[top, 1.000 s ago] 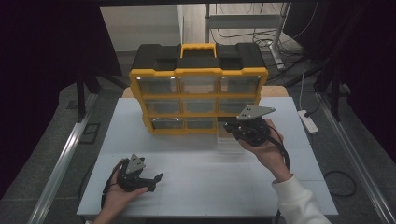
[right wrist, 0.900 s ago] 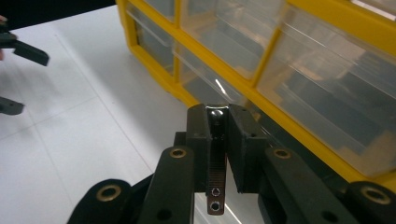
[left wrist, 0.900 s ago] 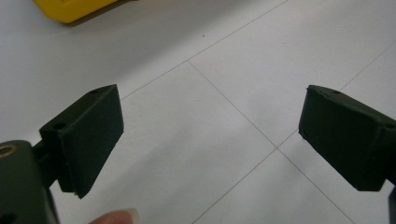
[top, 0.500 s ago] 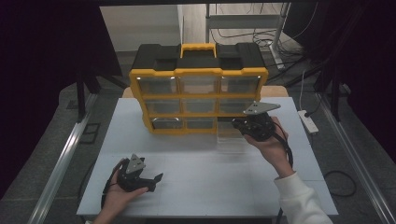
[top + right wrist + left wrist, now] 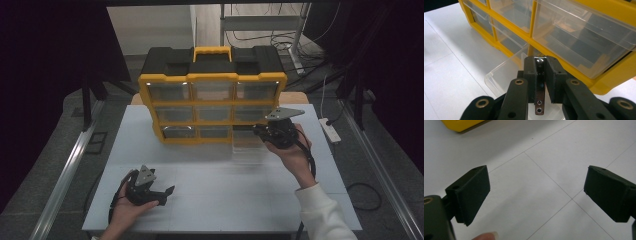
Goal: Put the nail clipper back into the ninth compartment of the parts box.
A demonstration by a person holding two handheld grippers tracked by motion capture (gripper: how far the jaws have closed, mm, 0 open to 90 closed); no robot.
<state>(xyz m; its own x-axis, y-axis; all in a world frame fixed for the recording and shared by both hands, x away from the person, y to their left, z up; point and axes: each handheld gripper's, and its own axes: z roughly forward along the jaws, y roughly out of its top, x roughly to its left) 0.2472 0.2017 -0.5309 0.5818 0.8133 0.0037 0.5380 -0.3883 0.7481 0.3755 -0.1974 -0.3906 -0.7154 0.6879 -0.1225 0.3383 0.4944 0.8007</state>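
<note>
A yellow and black organizer (image 5: 212, 100) with clear drawers stands at the back of the white table (image 5: 220, 200). Its bottom right drawer (image 5: 247, 145) is pulled out onto the table. My right gripper (image 5: 260, 131) hovers over that drawer, shut on a thin silver metal strip (image 5: 539, 85) that stands upright between the pads. In the right gripper view the open drawer (image 5: 504, 75) lies just below and beyond my right gripper (image 5: 540, 62). My left gripper (image 5: 167, 195) rests near the table's front left, and in its own view my left gripper (image 5: 536, 187) stands open with nothing in it.
A white power strip (image 5: 330, 130) lies on the table's right edge. Metal rails run along both sides of the table. A corner of the organizer (image 5: 461, 125) shows at the top left of the left gripper view, above bare table (image 5: 549, 150).
My right gripper has moved a little to the right, closer to the organizer's bottom right corner, still holding the strip. The left gripper has not moved.
</note>
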